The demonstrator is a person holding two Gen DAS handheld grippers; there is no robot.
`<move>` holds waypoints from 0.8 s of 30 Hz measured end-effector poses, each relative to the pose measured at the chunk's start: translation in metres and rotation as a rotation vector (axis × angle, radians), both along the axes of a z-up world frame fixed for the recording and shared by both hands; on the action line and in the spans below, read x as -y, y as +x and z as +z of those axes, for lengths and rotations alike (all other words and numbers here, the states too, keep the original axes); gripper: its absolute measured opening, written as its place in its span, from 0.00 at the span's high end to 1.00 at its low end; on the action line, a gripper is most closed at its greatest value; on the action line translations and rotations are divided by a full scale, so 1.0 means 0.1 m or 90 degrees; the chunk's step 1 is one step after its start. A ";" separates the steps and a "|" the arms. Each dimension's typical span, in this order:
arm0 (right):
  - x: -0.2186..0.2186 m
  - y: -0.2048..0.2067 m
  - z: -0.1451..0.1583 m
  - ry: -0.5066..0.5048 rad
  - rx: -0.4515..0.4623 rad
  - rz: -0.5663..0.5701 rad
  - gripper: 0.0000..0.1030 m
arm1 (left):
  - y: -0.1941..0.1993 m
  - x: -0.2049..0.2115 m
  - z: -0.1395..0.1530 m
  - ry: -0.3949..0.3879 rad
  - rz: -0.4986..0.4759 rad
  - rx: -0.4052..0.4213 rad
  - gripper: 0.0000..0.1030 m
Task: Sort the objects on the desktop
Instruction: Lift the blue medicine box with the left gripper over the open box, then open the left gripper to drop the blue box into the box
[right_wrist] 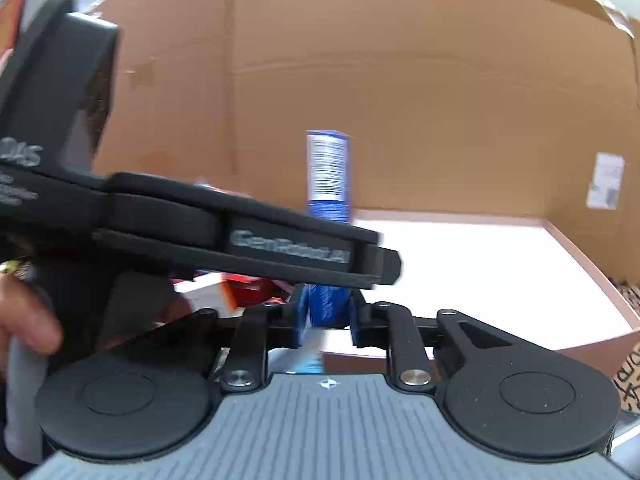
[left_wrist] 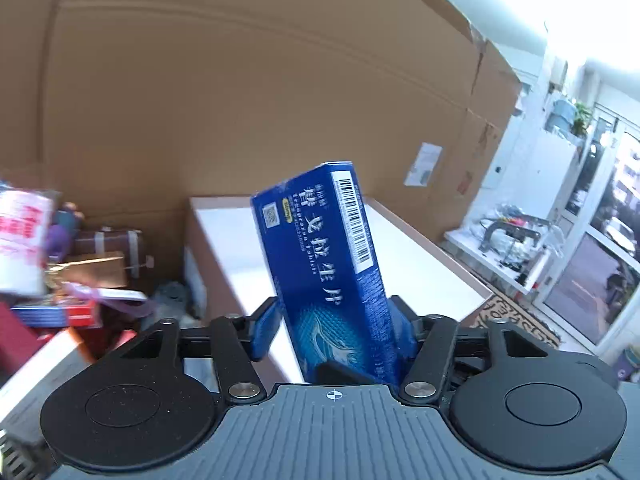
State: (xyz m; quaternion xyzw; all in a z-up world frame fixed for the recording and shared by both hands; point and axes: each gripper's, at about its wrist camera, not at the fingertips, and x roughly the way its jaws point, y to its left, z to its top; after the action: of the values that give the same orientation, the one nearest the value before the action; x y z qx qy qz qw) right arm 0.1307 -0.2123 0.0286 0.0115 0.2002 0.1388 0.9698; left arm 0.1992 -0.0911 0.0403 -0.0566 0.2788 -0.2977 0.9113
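My left gripper (left_wrist: 334, 320) is shut on a blue medicine box (left_wrist: 324, 264) with white Chinese lettering and a barcode strip, held upright and tilted slightly left. The same blue box (right_wrist: 328, 172) shows in the right wrist view, standing up behind the left gripper's black body (right_wrist: 240, 236), which crosses the frame from the left. The box's lower part sits between the blue fingers of my right gripper (right_wrist: 326, 316); whether they press it is unclear. An open white-lined tray box (left_wrist: 420, 264) lies just beyond; it also shows in the right wrist view (right_wrist: 500, 272).
A tall cardboard wall (left_wrist: 260, 100) stands behind the tray. A pile of boxes and packets (left_wrist: 76, 276) lies at the left, with a white and red packet (left_wrist: 20, 240) at the far left edge. A patterned rug (left_wrist: 516, 320) and glass door are at the right.
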 end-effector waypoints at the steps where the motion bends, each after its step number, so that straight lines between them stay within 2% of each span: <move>1: 0.05 0.07 -0.03 0.009 -0.009 -0.001 0.79 | 0.06 0.05 -0.04 0.005 0.000 -0.003 0.45; 4: 0.11 0.27 -0.12 0.005 -0.027 -0.010 0.79 | 0.26 0.18 -0.16 0.019 0.000 -0.015 0.45; 9: 0.20 0.53 -0.25 0.015 -0.052 -0.014 0.79 | 0.53 0.21 -0.33 0.015 0.001 -0.054 0.45; 11: 0.20 0.60 -0.29 0.016 -0.057 -0.013 0.79 | 0.58 0.21 -0.38 0.018 0.002 -0.054 0.44; 13: 0.21 0.64 -0.32 0.018 -0.058 -0.014 0.78 | 0.58 0.22 -0.41 0.021 0.000 -0.042 0.42; 14: 0.22 0.66 -0.33 0.020 -0.059 -0.014 0.78 | 0.58 0.22 -0.42 0.023 -0.002 -0.038 0.34; 15: 0.22 0.67 -0.34 0.022 -0.060 -0.014 0.77 | 0.57 0.23 -0.42 0.022 -0.006 -0.035 0.33; 16: 0.23 0.69 -0.35 0.021 -0.062 -0.015 0.66 | 0.56 0.23 -0.42 0.020 -0.011 -0.032 0.29; 20: 0.27 0.67 -0.40 -0.017 -0.042 -0.085 0.27 | 0.43 0.19 -0.36 -0.007 -0.017 0.004 0.00; 22: 0.33 0.63 -0.40 -0.011 -0.034 -0.090 0.24 | 0.37 0.17 -0.32 -0.019 0.001 0.028 0.00; 24: 0.37 0.58 -0.39 -0.001 -0.030 -0.089 0.21 | 0.35 0.14 -0.27 -0.026 0.006 0.031 0.00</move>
State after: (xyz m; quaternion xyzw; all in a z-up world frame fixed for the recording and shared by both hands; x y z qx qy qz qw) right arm 0.1892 -0.2489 -0.0103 0.0275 0.2216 0.0705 0.9722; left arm 0.2346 -0.1046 0.0134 -0.0694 0.2499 -0.3001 0.9180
